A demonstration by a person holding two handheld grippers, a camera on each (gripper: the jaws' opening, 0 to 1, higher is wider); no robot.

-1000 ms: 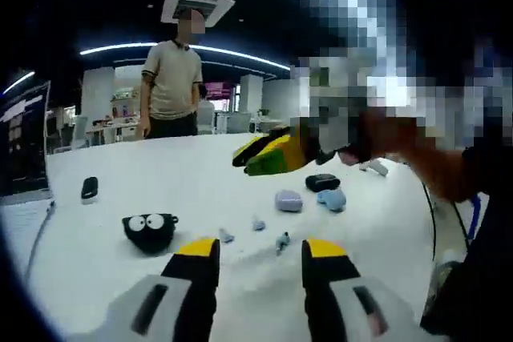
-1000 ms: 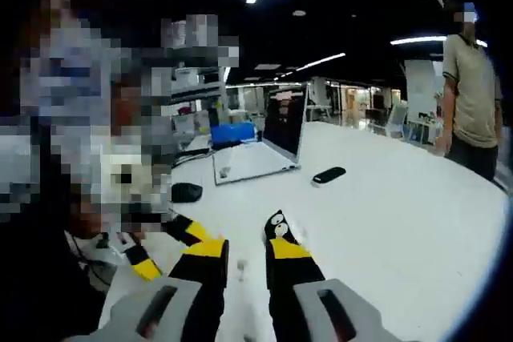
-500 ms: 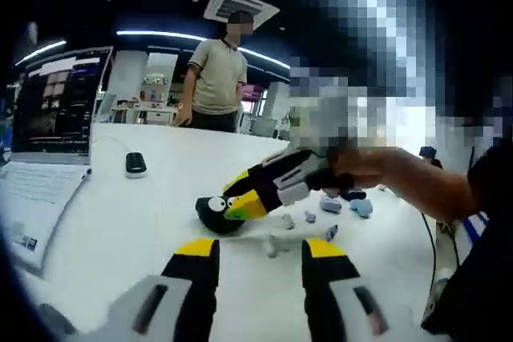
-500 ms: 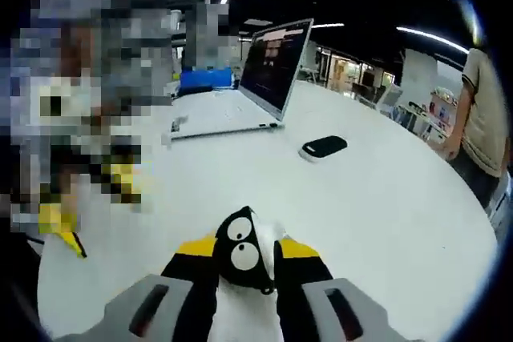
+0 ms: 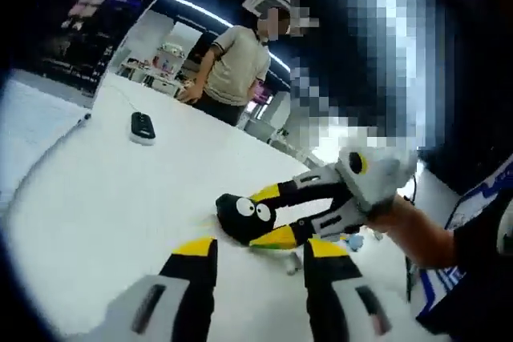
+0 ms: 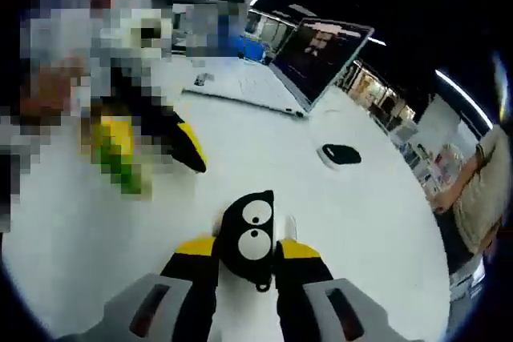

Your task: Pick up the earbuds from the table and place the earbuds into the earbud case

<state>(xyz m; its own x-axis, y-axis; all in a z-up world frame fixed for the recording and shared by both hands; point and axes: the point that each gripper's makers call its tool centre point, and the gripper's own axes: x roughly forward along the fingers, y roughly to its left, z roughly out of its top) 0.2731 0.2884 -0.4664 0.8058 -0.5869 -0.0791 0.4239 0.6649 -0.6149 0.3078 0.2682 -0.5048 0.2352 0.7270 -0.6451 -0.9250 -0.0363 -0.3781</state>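
Note:
The black earbud case (image 6: pixel 250 234), with two googly eyes, sits between the jaws of my right gripper (image 6: pixel 247 250), which is shut on it. From the left gripper view, the right gripper (image 5: pixel 256 219) reaches in from the right and pinches the same case (image 5: pixel 239 212) low over the white table (image 5: pixel 112 198). My left gripper (image 5: pixel 260 254) stands open just in front of the case, with nothing between its jaws. A small pale earbud (image 5: pixel 295 261) lies on the table beside its right jaw. The left gripper (image 6: pixel 160 162) also appears at the left of the right gripper view.
An open laptop (image 6: pixel 313 54) stands at the back of the table, with a small black device (image 6: pixel 341 154) near it. That device (image 5: pixel 143 127) and a thin cable (image 5: pixel 48 150) lie to the left. A person (image 5: pixel 236 66) stands at the far edge. Bluish bits (image 5: pixel 353 239) lie near the hand.
A second ago the case lay on the table, apart from both grippers. The right gripper came to it and shut on it, and still holds it. Both cameras have swung.

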